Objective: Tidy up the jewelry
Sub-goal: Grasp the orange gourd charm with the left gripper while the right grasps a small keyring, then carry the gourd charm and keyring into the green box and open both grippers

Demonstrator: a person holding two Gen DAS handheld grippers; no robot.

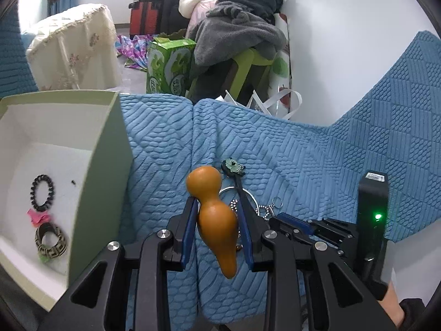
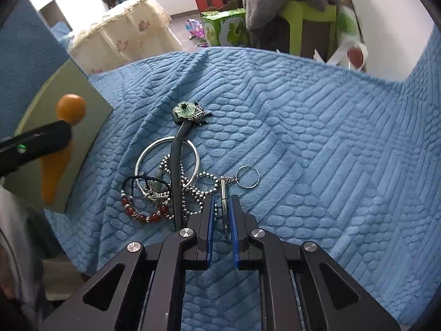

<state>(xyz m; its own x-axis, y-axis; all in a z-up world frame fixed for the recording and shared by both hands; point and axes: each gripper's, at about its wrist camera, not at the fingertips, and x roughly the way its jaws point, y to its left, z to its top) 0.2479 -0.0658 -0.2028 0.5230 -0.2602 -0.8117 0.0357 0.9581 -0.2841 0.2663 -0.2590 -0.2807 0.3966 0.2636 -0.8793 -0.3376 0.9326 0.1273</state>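
Blue-padded left tongs [image 1: 217, 215] sit nearest the lens, clamped on the waist of an orange gourd pendant [image 1: 213, 220], which hangs clear above the blue quilted blanket [image 1: 317, 165]. Left of the gourd stands a pale green box [image 1: 110, 165] with a white inside; on its floor lie a black coil hair tie [image 1: 42, 192], a pink clip [image 1: 38, 217] and a patterned bangle [image 1: 51, 240]. Right of the gourd, on the blanket, lies the jewelry pile: a dark hair stick with a green flower top [image 2: 190, 111], a silver bangle [image 2: 168, 162], a ball chain [image 2: 198, 190], a red bead bracelet [image 2: 146, 212] and a key ring [image 2: 248, 176]. Right tongs [image 2: 222, 209] are down at that pile's near edge, narrowed almost shut around a small metal rod [image 2: 224, 195] linked to the key ring; whether the pads press it I cannot tell.
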